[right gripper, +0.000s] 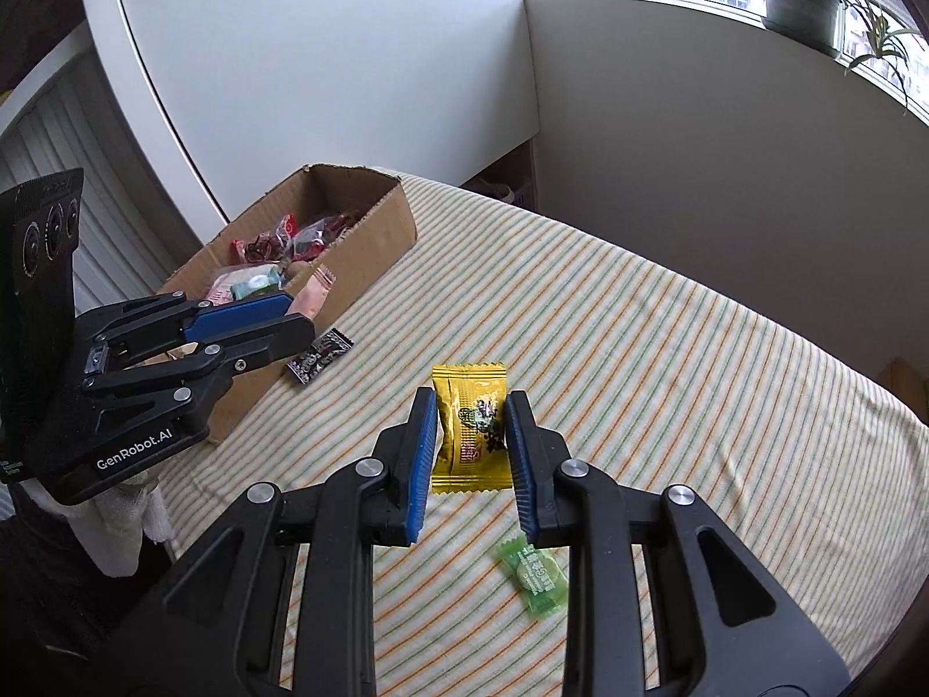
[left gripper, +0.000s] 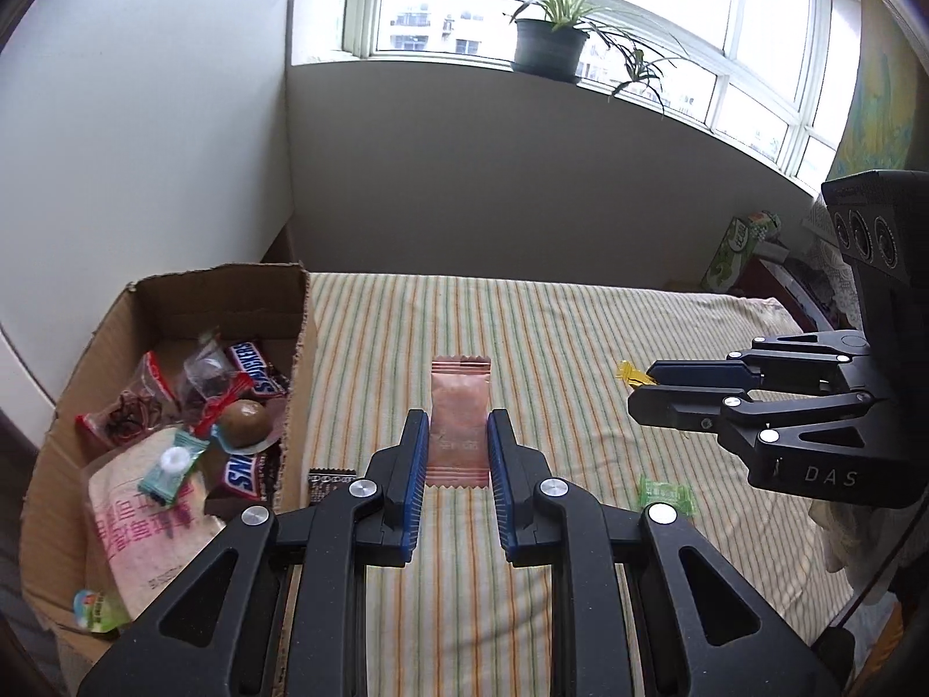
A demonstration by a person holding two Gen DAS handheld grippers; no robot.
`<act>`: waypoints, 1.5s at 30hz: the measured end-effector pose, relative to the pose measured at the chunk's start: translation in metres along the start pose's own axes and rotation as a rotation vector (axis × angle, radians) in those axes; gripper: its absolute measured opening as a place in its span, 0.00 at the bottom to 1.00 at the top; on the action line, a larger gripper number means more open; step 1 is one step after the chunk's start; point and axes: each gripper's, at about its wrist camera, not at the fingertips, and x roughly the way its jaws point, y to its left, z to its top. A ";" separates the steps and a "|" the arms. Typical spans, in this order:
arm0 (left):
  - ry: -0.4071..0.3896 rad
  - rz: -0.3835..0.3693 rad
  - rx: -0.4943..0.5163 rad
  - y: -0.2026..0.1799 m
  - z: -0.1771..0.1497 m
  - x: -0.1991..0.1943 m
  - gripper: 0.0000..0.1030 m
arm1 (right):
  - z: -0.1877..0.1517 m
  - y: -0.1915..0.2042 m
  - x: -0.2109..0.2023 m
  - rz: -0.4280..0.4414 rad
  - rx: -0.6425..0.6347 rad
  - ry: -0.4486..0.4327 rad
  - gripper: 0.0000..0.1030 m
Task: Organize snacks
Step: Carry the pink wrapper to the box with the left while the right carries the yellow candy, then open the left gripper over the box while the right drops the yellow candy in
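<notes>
Most of the snacks are in the cardboard box (left gripper: 174, 302) at the left of the striped cloth (left gripper: 580, 337): chocolate bars, a red packet, a big pale pouch and small sweets are piled inside it. What I judge is left: the two packets I hold, a small black packet (right gripper: 321, 356) lying on the cloth just beside the box wall, and a green candy (right gripper: 531, 572) lying on the cloth near my right fingers.

My left gripper (left gripper: 457, 447) is closed on a pink packet (left gripper: 458, 406), the blue pads pressing its two long edges. The packet's long axis runs straight ahead, in line with my fingers, its crimped far end pointing away from me toward the wall under the window. From the right wrist view it seems to hang close to the box wall, near its rim, not yet over the opening.

My right gripper (right gripper: 473, 441) is closed on a yellow packet (right gripper: 470, 430), gripped across its width. Its long axis also runs along my fingers, crimped ends near and far, printed face up. It appears lifted off the cloth, well apart from the box, so it has the longer way to go.
</notes>
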 end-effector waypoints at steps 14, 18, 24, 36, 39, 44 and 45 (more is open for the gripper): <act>-0.077 0.063 -0.146 0.086 -0.010 -0.038 0.18 | 0.048 0.085 0.025 0.085 -0.115 -0.008 0.24; -0.087 0.082 -0.176 0.107 -0.013 -0.044 0.18 | 0.059 0.110 0.040 0.122 -0.136 -0.007 0.24; -0.089 0.109 -0.219 0.135 -0.017 -0.049 0.18 | 0.061 0.147 0.064 0.172 -0.189 0.031 0.24; -0.065 0.114 -0.249 0.149 -0.021 -0.050 0.19 | 0.049 0.160 0.069 0.194 -0.222 0.075 0.25; -0.059 0.116 -0.246 0.149 -0.020 -0.047 0.26 | 0.050 0.160 0.067 0.195 -0.230 0.073 0.37; -0.077 0.116 -0.261 0.150 -0.018 -0.049 0.37 | 0.051 0.161 0.058 0.194 -0.238 0.039 0.53; -0.078 0.116 -0.264 0.151 -0.018 -0.048 0.37 | 0.051 0.160 0.056 0.197 -0.237 0.037 0.53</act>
